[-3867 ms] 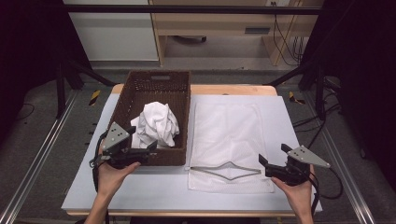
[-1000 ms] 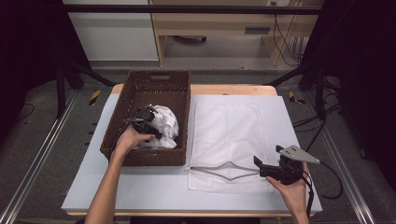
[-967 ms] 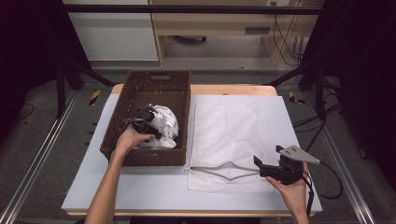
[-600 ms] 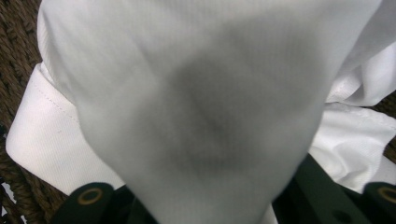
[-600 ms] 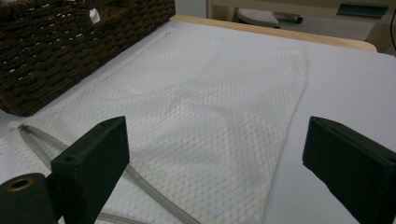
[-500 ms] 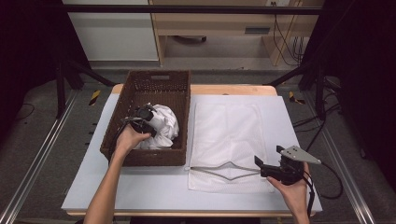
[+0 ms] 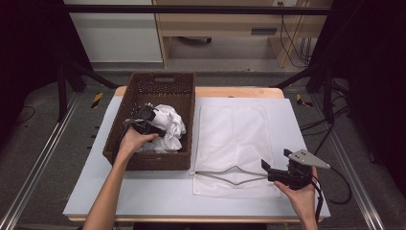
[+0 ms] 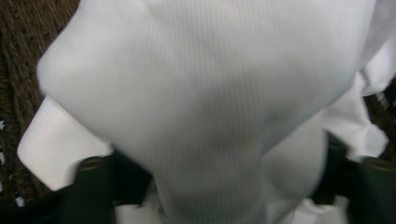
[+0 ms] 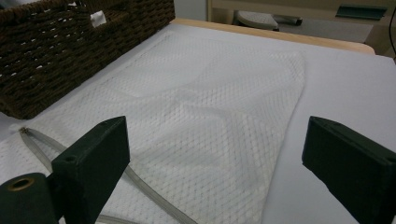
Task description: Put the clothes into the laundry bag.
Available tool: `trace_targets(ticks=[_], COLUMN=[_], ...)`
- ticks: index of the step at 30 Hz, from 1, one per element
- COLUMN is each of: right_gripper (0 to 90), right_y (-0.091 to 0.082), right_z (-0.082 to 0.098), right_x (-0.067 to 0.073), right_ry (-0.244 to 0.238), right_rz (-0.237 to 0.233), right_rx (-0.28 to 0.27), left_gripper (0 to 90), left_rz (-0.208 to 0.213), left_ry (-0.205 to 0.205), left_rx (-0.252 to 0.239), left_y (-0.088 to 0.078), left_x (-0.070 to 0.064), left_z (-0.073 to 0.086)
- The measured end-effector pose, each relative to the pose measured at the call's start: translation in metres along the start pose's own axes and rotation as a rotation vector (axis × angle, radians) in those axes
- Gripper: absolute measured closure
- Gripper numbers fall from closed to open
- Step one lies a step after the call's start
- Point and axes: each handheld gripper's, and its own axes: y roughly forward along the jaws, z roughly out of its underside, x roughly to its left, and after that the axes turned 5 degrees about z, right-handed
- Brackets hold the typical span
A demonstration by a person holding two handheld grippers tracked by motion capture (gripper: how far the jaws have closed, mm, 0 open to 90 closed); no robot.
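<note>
Cloth [image 8: 205,93] bulges between the widening left claw [image 7: 143,120]; right claw [image 9: 215,163] gapes empty.

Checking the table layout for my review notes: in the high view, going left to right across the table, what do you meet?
Wicker basket → white mesh laundry bag → right gripper.

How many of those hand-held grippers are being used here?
2: the left hand-held gripper in the basket at the white cloth; the right hand-held gripper by the mesh bag.
</note>
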Motion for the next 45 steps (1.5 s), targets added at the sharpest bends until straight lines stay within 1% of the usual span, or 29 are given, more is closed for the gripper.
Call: trace_targets(ticks=[1, 2, 3, 4, 7, 8, 10, 12, 14, 16, 17, 18, 19, 20, 21, 22, 23, 26, 27, 28, 30, 33, 35, 36, 40, 41, 42, 43, 45], right_gripper=[7.9, 7.9, 7.6, 7.6, 7.1, 6.9, 6.8, 6.6, 6.7, 6.7, 6.7, 6.7, 6.8, 6.8, 6.9, 6.9, 6.9, 7.1, 7.2, 7.2, 7.3, 7.3, 7.5, 7.5, 7.5, 7.6, 7.6, 7.6, 7.6], right_y=[0.0, 0.0, 0.0, 0.0, 0.0, 0.0, 0.0, 0.001, 0.002, 0.002, 0.002, 0.002, 0.001, 0.001, 0.001, 0.001, 0.001, 0.001, 0.001, 0.0, 0.0, -0.001, -0.002, -0.002, -0.001, -0.001, 0.0, 0.0, 0.0], right_z=[0.0, 0.0, 0.001, 0.001, 0.001, 0.001, 0.001, 0.002, 0.002, 0.002, 0.002, 0.002, 0.001, 0.001, 0.001, 0.001, 0.001, 0.002, 0.002, 0.002, 0.001, 0.001, 0.001, 0.001, 0.001, 0.001, 0.001, 0.001, 0.001], right_x=[-0.001, -0.001, -0.001, -0.001, -0.002, -0.001, -0.002, -0.002, -0.002, -0.001, -0.001, -0.001, 0.0, 0.0, 0.0, 0.0, 0.0, -0.001, -0.002, -0.002, -0.002, -0.002, -0.003, -0.003, -0.003, -0.003, -0.003, -0.003, -0.003], right_ry=[-0.001, -0.001, 0.003, 0.003, 0.005, 0.005, 0.004, 0.003, 0.003, 0.003, 0.003, -0.001, -0.002, -0.002, -0.004, -0.004, -0.002, 0.001, 0.0, 0.004, 0.003, 0.005, 0.002, 0.002, 0.004, 0.004, 0.006, 0.006, 0.004], right_rz=[0.002, 0.002, 0.003, 0.003, 0.005, 0.006, 0.005, 0.007, 0.006, 0.004, 0.004, 0.003, 0.001, 0.001, 0.003, 0.003, 0.003, 0.006, 0.005, 0.007, 0.007, 0.005, 0.007, 0.007, 0.007, 0.008, 0.007, 0.007, 0.006], right_rx=[-0.001, -0.001, 0.002, 0.002, 0.004, 0.005, 0.006, 0.01, 0.012, 0.013, 0.013, 0.012, 0.011, 0.011, 0.006, 0.006, 0.007, 0.009, 0.009, 0.006, 0.003, 0.003, -0.001, -0.001, 0.002, 0.0, 0.002, 0.002, 0.002], left_gripper=[14.6, 9.6, 7.0, 7.0, 2.1, 1.3, 0.7, 0.5, 2.4, 8.5, 12.6, 12.6, 18.9, 21.6, 26.9, 26.9, 32.1, 50.0, 55.1, 63.1, 66.5, 68.8, 69.4, 69.5, 69.7, 69.6, 69.6, 69.6, 69.6], left_rz=[-0.006, -0.006, -0.029, -0.037, -0.056, -0.049, -0.054, -0.053, -0.046, -0.04, -0.04, -0.038, -0.038, -0.038, -0.032, -0.033, -0.03, -0.02, -0.013, -0.006, 0.001, 0.003, 0.012, 0.012, -0.007, -0.015, -0.015, -0.019, -0.024], left_ry=[0.033, 0.033, 0.039, 0.035, 0.021, 0.023, 0.029, 0.045, 0.029, -0.001, -0.001, -0.036, -0.046, -0.046, -0.054, -0.046, -0.038, -0.047, -0.065, -0.078, -0.082, -0.071, -0.064, -0.064, -0.031, -0.03, -0.03, -0.028, -0.027], left_rx=[-0.043, -0.043, -0.069, -0.069, -0.051, -0.047, -0.036, 0.015, 0.047, 0.087, 0.087, 0.121, 0.152, 0.152, 0.17, 0.181, 0.189, 0.212, 0.211, 0.209, 0.203, 0.181, 0.119, 0.119, -0.005, -0.065, -0.065, -0.099, -0.202], left_y=[-0.002, -0.002, -0.003, -0.003, 0.005, 0.012, 0.017, 0.024, 0.026, 0.028, 0.028, 0.03, 0.031, 0.031, 0.03, 0.029, 0.028, 0.023, 0.022, 0.02, 0.017, 0.013, 0.005, 0.005, -0.01, -0.017, -0.017, -0.022, -0.037], left_x=[-0.002, -0.002, -0.003, -0.003, 0.0, 0.001, 0.001, 0.001, 0.001, 0.001, 0.001, 0.001, 0.001, 0.001, 0.001, 0.001, -0.001, -0.001, -0.001, 0.0, 0.0, 0.0, -0.001, -0.001, -0.005, -0.006, -0.006, -0.006, -0.005], left_z=[-0.004, -0.004, -0.006, -0.008, -0.015, -0.017, -0.017, -0.015, -0.013, -0.012, -0.012, -0.012, -0.011, -0.011, -0.012, -0.012, -0.013, -0.014, -0.014, -0.014, -0.013, -0.013, -0.011, -0.011, -0.012, -0.013, -0.013, -0.013, -0.012])
